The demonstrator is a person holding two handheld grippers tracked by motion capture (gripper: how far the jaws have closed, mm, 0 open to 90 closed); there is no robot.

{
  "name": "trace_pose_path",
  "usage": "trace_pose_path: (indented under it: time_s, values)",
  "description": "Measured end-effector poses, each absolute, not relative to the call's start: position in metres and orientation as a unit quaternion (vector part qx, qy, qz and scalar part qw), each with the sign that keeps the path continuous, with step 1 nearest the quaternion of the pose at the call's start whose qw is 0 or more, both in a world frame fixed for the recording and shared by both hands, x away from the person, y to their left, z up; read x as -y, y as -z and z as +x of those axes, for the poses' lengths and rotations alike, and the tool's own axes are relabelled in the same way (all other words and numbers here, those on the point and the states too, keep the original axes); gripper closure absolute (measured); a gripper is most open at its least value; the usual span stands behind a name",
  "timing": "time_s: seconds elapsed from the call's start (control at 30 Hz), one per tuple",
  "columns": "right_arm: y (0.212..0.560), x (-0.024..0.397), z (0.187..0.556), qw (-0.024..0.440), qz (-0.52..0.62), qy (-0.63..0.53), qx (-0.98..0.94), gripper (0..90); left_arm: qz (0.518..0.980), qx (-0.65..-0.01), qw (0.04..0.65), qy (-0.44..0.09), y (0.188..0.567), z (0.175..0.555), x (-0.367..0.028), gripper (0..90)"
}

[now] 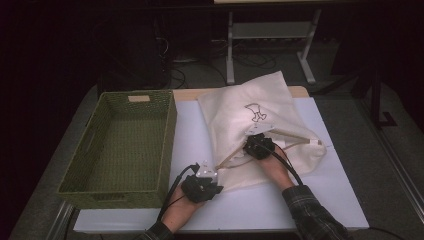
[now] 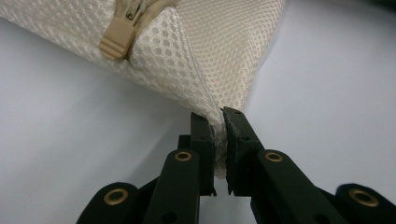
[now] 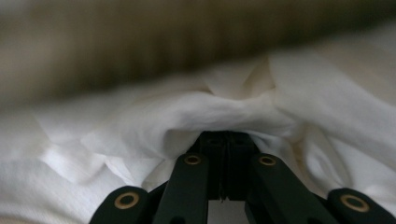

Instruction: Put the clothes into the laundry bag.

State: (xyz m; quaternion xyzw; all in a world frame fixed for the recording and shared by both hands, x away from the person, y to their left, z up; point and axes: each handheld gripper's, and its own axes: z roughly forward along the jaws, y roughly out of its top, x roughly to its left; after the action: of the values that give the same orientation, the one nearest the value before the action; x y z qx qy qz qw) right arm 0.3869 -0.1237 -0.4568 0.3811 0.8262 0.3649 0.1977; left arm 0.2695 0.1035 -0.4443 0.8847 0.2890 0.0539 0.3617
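In the centre of the high view lies the cream mesh laundry bag, on the white table. My left gripper is closed on its corner. My right gripper is closed on white cloth in the bag's opening.

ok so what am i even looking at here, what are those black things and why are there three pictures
A person sits at a table holding a hand tool with two black jaws in each hand. The high view looks down from above. The other two pictures come from small cameras riding on each tool, looking along its jaws.

On the table lie a green woven basket and a cream mesh laundry bag with a zipper.

The left gripper is shut on a corner of the bag. The right gripper is pushed into white cloth at the bag's opening, with its jaws closed and the cloth bunched around their tips; that picture is blurred, so whether they pinch the cloth is hard to say for sure.
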Motion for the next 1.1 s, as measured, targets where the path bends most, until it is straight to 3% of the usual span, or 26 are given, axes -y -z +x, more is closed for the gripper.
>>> trace_pose_path:
  time_s: [0.37,0.53,0.7,0.9,1.1]
  values:
    - [0.458,0.116,0.392,0.188,0.391,-0.374,-0.82,84.1,0.886,-0.287,0.361,-0.051,0.445,0.271,-0.105,82.6]
    - [0.447,0.127,0.376,0.16,0.381,-0.373,-0.831,60.9,0.884,-0.289,0.364,-0.054,0.444,0.27,-0.105,82.1]
    - [0.432,0.145,0.356,0.143,0.372,-0.372,-0.838,52.9,0.884,-0.29,0.363,-0.054,0.444,0.269,-0.106,81.9]
    - [0.408,0.186,0.333,0.134,0.358,-0.383,-0.841,54.2,0.884,-0.291,0.363,-0.055,0.444,0.269,-0.106,81.9]
    - [0.374,0.223,0.33,0.184,0.344,-0.379,-0.839,54.0,0.883,-0.294,0.363,-0.056,0.444,0.269,-0.106,82.0]
